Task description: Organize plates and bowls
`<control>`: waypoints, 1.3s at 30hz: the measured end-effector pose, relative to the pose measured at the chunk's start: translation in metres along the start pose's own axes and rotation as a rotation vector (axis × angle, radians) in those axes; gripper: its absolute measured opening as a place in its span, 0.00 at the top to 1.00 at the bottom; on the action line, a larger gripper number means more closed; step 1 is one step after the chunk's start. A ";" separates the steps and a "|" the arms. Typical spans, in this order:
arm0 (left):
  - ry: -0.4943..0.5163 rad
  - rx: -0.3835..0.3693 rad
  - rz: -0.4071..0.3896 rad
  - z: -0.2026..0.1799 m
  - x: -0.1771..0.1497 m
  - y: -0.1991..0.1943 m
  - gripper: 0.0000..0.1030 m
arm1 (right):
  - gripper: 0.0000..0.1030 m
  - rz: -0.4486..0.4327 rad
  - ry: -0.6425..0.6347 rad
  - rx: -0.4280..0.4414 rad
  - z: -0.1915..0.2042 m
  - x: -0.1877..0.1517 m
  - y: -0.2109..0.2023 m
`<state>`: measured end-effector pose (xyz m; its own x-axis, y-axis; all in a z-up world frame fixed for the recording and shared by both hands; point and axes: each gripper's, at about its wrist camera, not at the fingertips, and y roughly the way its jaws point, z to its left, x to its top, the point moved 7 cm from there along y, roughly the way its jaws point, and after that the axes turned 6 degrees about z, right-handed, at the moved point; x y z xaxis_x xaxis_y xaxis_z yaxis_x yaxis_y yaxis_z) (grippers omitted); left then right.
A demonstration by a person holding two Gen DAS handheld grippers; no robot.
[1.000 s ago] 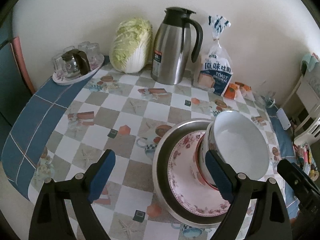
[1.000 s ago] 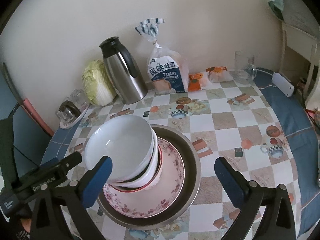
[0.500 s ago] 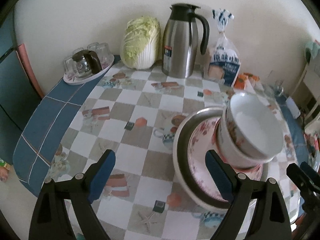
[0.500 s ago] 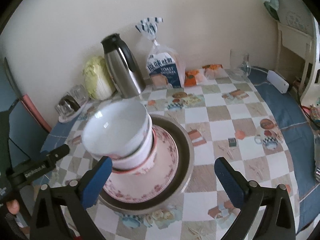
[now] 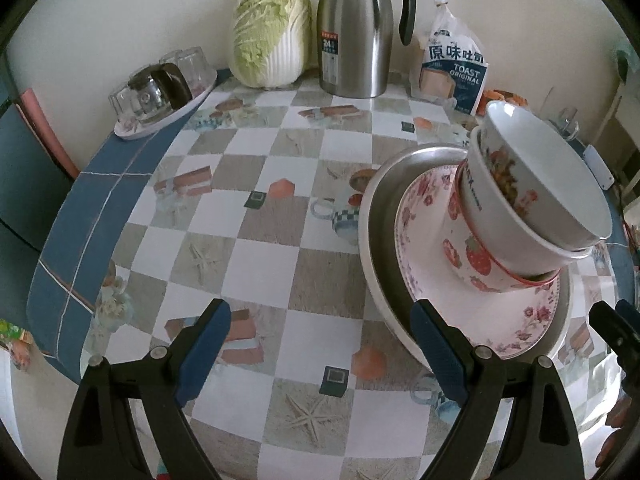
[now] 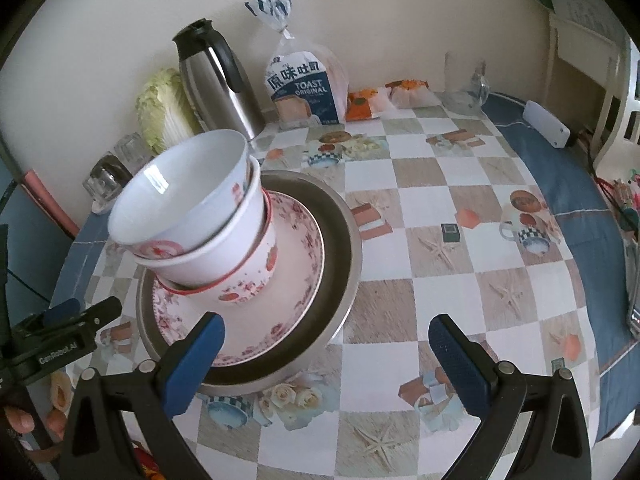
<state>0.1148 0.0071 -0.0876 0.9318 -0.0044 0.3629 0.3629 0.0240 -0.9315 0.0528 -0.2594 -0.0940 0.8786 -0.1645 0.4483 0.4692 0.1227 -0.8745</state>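
Here, on a round table [image 5: 280,216] with a checked cloth, a stack of dishes sits toward one side: a metal basin [image 6: 340,240] at the bottom, a flowered plate [image 6: 296,280] inside it, and three nested bowls on the plate. The lowest is a strawberry bowl [image 5: 464,252], the middle one a white bowl [image 6: 224,256], and the top bowl [image 6: 184,200] leans to one side, its white inside facing up.

The left gripper [image 5: 316,348] hangs above the bare cloth beside the basin. Its blue pads are spread wide with nothing between them; the right-hand pad shows just in front of the basin's rim, though whether it touches I cannot tell. The right gripper [image 6: 328,360] is also spread wide and empty, its left pad in front of the near edge of the plate and basin, its right pad over open cloth.

Along the wall at the back stand a cabbage [image 5: 272,32], a steel jug [image 5: 352,36] with a black handle, and a bag of toast [image 6: 304,88]. A small tray of upturned glasses [image 5: 160,88] sits at the table's edge left of the cabbage. A clear glass [image 6: 460,76] stands farther right near the wall, and a white box [image 6: 548,124] lies on the blue border
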 end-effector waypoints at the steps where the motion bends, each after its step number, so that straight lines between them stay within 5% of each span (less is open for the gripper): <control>1: 0.000 0.001 0.005 0.000 0.000 0.002 0.11 | 0.00 0.003 0.000 -0.002 -0.001 -0.001 0.001; 39: 0.049 -0.022 -0.002 -0.013 0.000 0.000 0.11 | 0.00 0.026 -0.035 -0.015 0.008 -0.001 0.007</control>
<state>0.1152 -0.0059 -0.0876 0.9301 -0.0538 0.3634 0.3640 0.0025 -0.9314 0.0560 -0.2506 -0.0992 0.8933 -0.1269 0.4312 0.4448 0.1117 -0.8886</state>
